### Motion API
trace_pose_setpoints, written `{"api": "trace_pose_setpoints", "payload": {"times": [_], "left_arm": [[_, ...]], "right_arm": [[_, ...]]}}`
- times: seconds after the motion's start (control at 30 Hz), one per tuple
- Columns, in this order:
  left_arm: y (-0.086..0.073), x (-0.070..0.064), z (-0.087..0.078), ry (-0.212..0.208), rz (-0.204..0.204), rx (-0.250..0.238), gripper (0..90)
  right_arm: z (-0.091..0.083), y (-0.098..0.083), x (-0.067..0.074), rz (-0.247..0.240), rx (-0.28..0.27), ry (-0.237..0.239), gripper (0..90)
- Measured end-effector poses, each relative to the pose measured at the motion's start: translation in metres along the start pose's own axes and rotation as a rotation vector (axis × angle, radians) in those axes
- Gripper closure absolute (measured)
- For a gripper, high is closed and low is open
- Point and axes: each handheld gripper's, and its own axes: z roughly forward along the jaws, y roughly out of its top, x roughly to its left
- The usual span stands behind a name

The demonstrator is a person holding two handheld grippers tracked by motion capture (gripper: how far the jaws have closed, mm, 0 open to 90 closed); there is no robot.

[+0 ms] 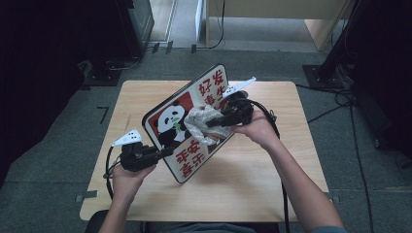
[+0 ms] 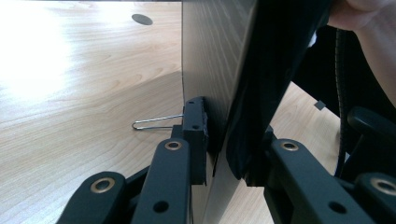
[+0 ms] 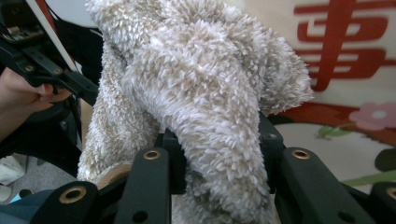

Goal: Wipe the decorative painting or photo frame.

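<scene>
1. Over the middle of the pale wooden table [image 1: 272,179], my left gripper [image 1: 165,152] is clamped on the near left edge of the rounded rectangular sign board with a panda picture and red characters [image 1: 182,160], which I hold tilted up off the tabletop.
2. Seen from my left gripper view, its black jaws pinch the thin board [image 2: 210,56], whose back is smooth and wood-grained; a bent wire clip [image 2: 156,122] sticks out beside it.
3. My right gripper [image 1: 210,125] squeezes a fluffy beige cloth [image 1: 199,124] and presses it against the glossy printed face.
4. Close up, the cloth [image 3: 205,93] is shaggy, bunched in soft folds between my jaws.
</scene>
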Motion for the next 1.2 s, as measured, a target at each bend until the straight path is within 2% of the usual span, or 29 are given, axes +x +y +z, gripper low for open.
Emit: {"api": "trace_pose_setpoints", "payload": {"times": [0.63,0.7,0.83,1.1,1.2], "left_arm": [[0.0,0.0,0.0,0.001,-0.001,-0.002,76.2],[0.0,0.0,0.0,0.0,0.0,-0.001,76.2],[0.0,0.0,0.0,-0.001,0.0,-0.001,76.1],[0.0,0.0,0.0,-0.003,-0.002,-0.002,76.0],[0.0,0.0,0.0,-0.004,-0.002,-0.003,75.9]], "right_arm": [[0.017,-0.037,-0.009,0.03,0.007,0.008,66.0],[0.019,-0.04,-0.01,0.036,0.024,0.006,66.0],[0.021,-0.045,-0.011,0.028,0.015,0.004,66.0],[0.027,-0.057,-0.016,0.049,0.032,0.013,65.9],[0.029,-0.062,-0.016,0.049,0.023,0.012,65.8]]}}
